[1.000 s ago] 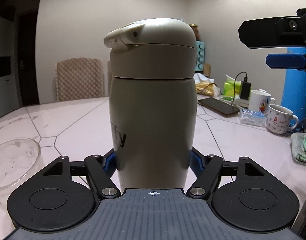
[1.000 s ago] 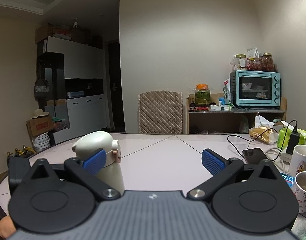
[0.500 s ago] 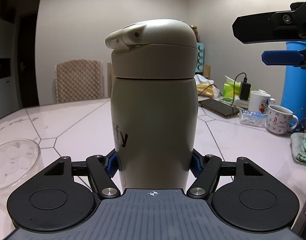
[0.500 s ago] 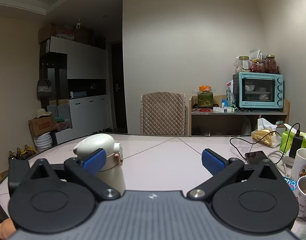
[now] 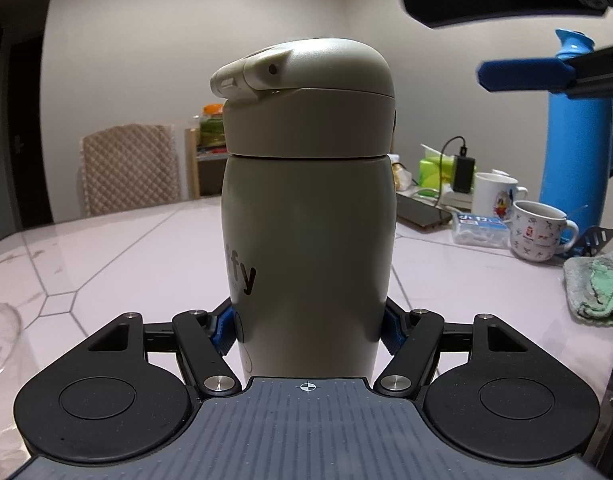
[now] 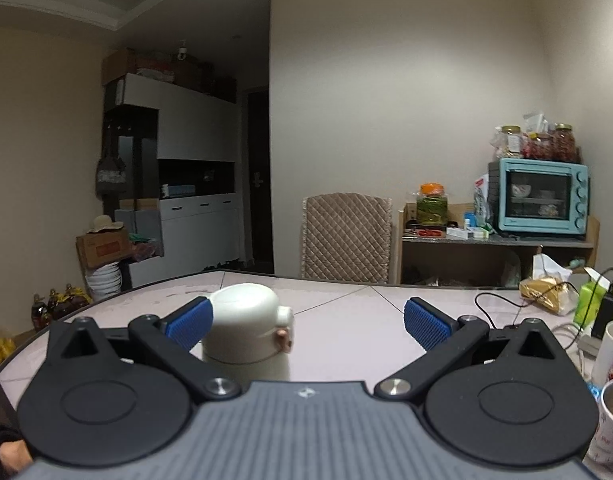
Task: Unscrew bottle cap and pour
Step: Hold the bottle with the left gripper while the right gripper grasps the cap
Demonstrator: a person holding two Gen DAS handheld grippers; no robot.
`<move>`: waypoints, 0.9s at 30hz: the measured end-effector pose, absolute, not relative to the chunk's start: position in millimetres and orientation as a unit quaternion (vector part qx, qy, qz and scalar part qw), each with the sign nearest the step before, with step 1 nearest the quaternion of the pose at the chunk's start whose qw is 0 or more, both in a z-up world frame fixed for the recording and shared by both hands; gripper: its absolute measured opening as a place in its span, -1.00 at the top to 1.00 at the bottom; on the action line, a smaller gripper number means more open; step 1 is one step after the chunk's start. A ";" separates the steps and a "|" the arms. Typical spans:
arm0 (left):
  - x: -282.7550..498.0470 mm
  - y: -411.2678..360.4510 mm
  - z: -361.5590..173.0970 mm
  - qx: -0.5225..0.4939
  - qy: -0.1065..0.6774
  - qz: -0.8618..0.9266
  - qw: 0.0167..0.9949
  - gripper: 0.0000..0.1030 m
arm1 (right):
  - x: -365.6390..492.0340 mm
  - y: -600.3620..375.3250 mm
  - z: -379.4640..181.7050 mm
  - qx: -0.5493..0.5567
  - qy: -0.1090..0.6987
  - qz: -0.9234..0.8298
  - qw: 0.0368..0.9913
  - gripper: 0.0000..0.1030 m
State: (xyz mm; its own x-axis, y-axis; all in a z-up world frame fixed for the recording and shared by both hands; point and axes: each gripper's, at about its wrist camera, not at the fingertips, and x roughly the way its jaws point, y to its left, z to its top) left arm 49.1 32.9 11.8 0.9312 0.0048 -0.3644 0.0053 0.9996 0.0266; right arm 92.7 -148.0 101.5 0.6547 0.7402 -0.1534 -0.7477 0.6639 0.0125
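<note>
Beige steel flask with domed flip cap [image 5: 308,216] upright on pale tiled counter [image 5: 118,248], long axis vertical, spout latch toward 9 o'clock in left view

Left tool [image 5: 308,326] pinching lower flask body

Right tool [image 6: 306,320] spread, above cap, its left pad beside dome

Risks: off-centre bite slips on rounded cap; low grip lets flask twist or tip

Left gripper [image 5: 308,330]: black linkage arms, silver pivot screws, two round black discs at the base, grey ribbed centre plate bearing a small white crosshair mark. Blue ribbed pads [image 5: 222,330] line the fingers.

Right gripper [image 6: 306,322]: same build, with black arms, silver screws, round discs and a grey ribbed plate carrying a small white emblem. Its blue pads [image 6: 424,322] show a fine grid texture.

A dark cuff shows at the right view's lower-left corner.
</note>
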 end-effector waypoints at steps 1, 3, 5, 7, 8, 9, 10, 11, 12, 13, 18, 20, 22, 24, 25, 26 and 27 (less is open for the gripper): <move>50.0 31.2 11.8 0.015 0.185 -0.002 0.983 -0.40 | 95.2 -148.4 102.8 -0.025 0.076 0.415 0.906 -1.00; 53.8 26.9 11.6 0.016 0.186 -0.008 0.982 -0.40 | 98.2 -148.7 104.3 -0.024 0.082 0.428 0.900 -1.00; 56.9 24.0 11.2 0.018 0.186 -0.012 0.982 -0.40 | 101.8 -148.0 106.7 -0.027 0.085 0.436 0.896 -1.00; 59.4 21.6 11.0 0.019 0.185 -0.015 0.982 -0.40 | 104.5 -146.6 108.4 -0.032 0.087 0.438 0.894 -1.00; 60.1 20.5 10.8 0.019 0.184 -0.016 0.983 -0.40 | 105.6 -145.8 109.1 -0.034 0.088 0.437 0.895 -1.00; 61.0 19.5 10.6 0.019 0.184 -0.016 0.983 -0.40 | 106.7 -145.0 109.8 -0.036 0.089 0.436 0.895 -1.00; 61.5 19.0 10.5 0.019 0.184 -0.015 0.983 -0.40 | 107.8 -144.1 110.4 -0.038 0.091 0.435 0.895 -1.00; 61.4 18.8 10.8 0.019 0.183 -0.015 0.983 -0.40 | 108.8 -142.6 110.5 -0.037 0.097 0.434 0.895 -1.00; 61.5 18.0 11.2 0.018 0.183 -0.014 0.983 -0.40 | 109.7 -141.2 110.6 -0.035 0.103 0.433 0.895 -1.00; 61.6 17.1 11.5 0.018 0.182 -0.014 0.983 -0.40 | 110.4 -139.5 110.8 -0.034 0.109 0.432 0.895 -1.00; 61.3 14.9 11.2 0.020 0.181 -0.011 0.983 -0.40 | 106.9 -126.1 114.2 -0.035 0.132 0.418 0.898 -1.00; 60.7 15.4 11.4 0.019 0.181 -0.010 0.983 -0.40 | 104.4 -120.3 114.9 -0.038 0.138 0.412 0.900 -1.00; 61.7 14.7 11.2 0.016 0.181 -0.010 0.983 -0.40 | 101.7 -115.0 115.0 -0.040 0.143 0.402 0.903 -1.00; 61.7 13.7 10.9 0.016 0.181 -0.010 0.983 -0.40 | 98.9 -109.6 115.1 -0.043 0.147 0.393 0.907 -0.99; 61.4 13.4 10.8 0.015 0.181 -0.009 0.983 -0.40 | 97.5 -107.0 115.1 -0.045 0.149 0.388 0.908 -0.99; 61.8 13.0 10.8 0.014 0.182 -0.009 0.983 -0.40 | 96.1 -104.4 115.1 -0.046 0.151 0.384 0.909 -0.99; 63.1 11.7 10.5 0.014 0.182 -0.009 0.983 -0.40 | 94.8 -102.9 114.5 -0.045 0.154 0.384 0.909 -0.99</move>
